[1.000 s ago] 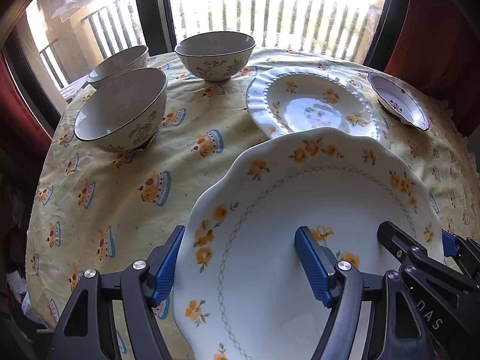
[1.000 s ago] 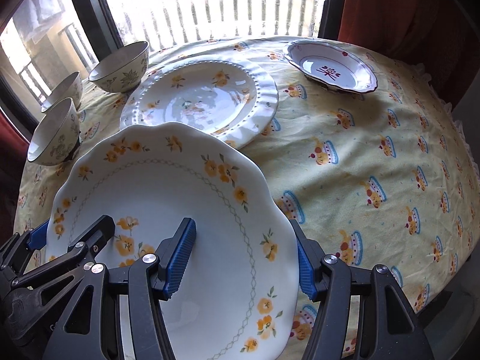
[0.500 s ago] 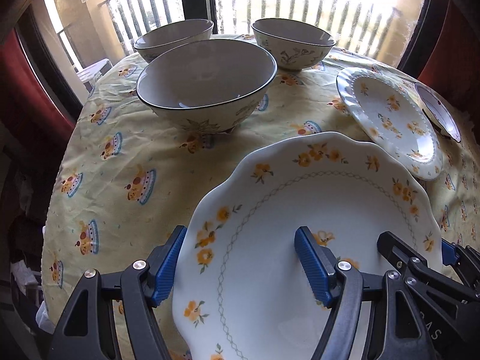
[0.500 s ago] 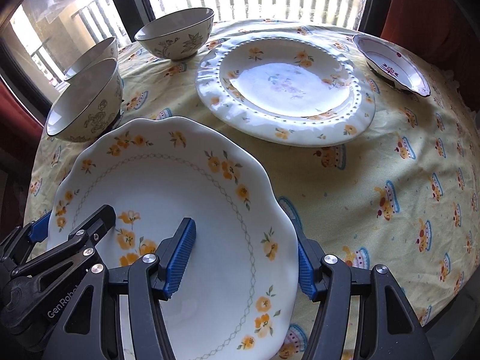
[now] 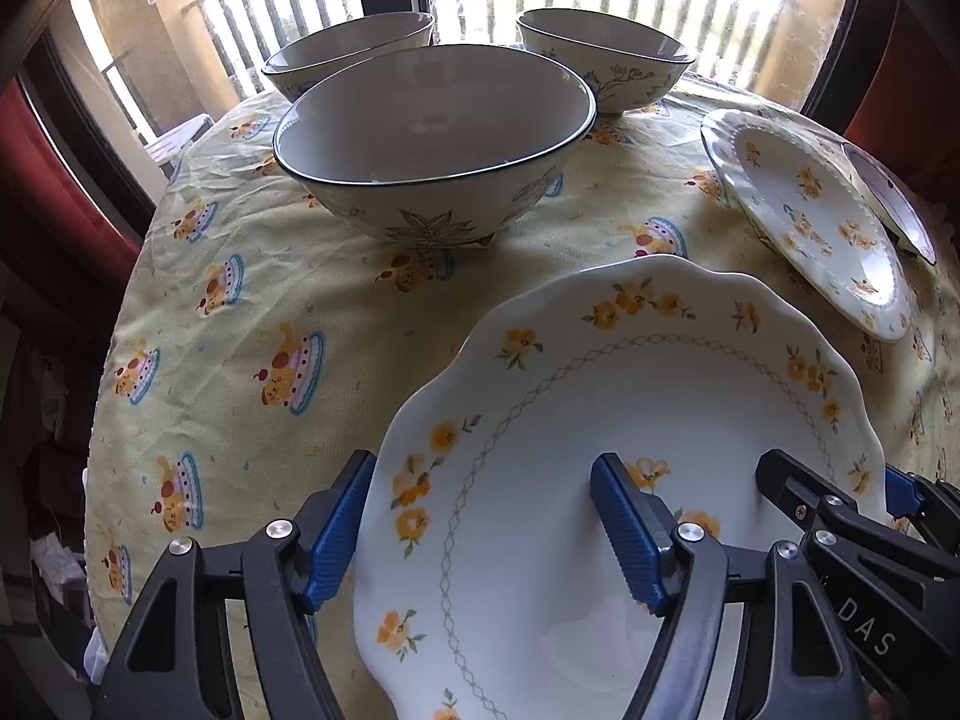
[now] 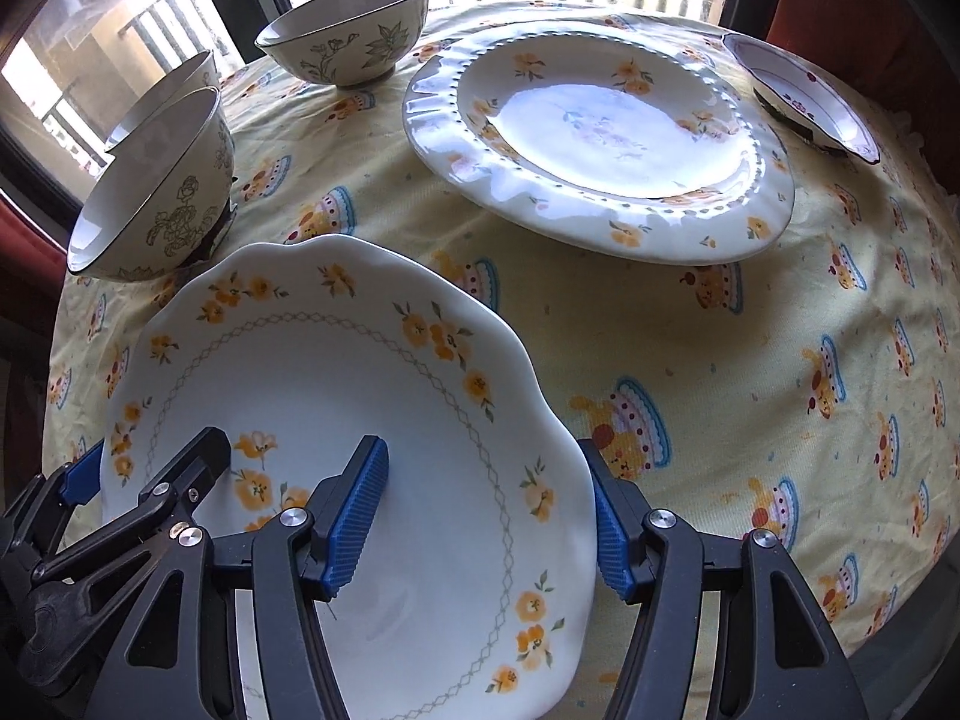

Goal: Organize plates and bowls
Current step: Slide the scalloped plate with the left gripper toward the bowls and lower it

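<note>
Plates and bowls sit spread over the worktop's yellow cloth (image 6: 750, 372). Nearest is a scalloped plate (image 5: 648, 420) with orange flowers, gripped on opposite sides: the left gripper (image 5: 480, 531) clamps its left rim and the right gripper (image 6: 489, 516) its right rim, one blue pad above and one beneath. Behind it stand three bowls, the closest bowl (image 5: 435, 138) just past the plate's edge. To the right lie a beaded plate (image 6: 600, 138) and a small dish (image 6: 810, 96).
</note>
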Motion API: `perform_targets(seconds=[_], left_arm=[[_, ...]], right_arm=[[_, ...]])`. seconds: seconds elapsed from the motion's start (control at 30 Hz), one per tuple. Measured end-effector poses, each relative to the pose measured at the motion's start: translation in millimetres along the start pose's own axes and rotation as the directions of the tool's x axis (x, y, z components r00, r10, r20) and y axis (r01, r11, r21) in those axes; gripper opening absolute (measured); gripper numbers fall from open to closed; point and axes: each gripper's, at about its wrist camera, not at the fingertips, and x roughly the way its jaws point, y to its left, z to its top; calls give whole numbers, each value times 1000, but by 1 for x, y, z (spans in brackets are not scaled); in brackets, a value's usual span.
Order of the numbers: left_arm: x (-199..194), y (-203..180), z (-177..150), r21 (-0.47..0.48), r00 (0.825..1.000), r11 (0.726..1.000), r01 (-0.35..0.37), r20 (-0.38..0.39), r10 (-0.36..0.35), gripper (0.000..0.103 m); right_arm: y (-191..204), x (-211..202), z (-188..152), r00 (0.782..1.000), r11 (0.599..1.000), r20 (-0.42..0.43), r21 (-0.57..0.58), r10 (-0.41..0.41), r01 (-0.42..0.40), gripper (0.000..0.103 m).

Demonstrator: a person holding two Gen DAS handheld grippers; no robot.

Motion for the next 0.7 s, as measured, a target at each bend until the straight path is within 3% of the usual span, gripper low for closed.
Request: perform_targets(seconds=[0.1,0.17,0.33,0.57,0.7], left_arm=[[1,2,2,3,999,1000,16,-35,-16,77],[-3,4,2,10,998,999,39,-44,-39,86],[-30,-4,5,73,998,995,61,12,-62,96],[-51,-29,18,118,991,987,111,67,-119,100],[-55,-49,30,113,990,990,89,99,-101,100]], right_arm=[[3,-1,1,1000,999,9,-28,-28,28,67],[1,-3,2,999,999,3,-26,-33,33,69],[-15,-23,7,998,998,22,0,-58,59,72],[-37,-60,22,990,997,117,27,-76,73,76],[-47,-71,35,983,996,165,16,-84,83,78]])
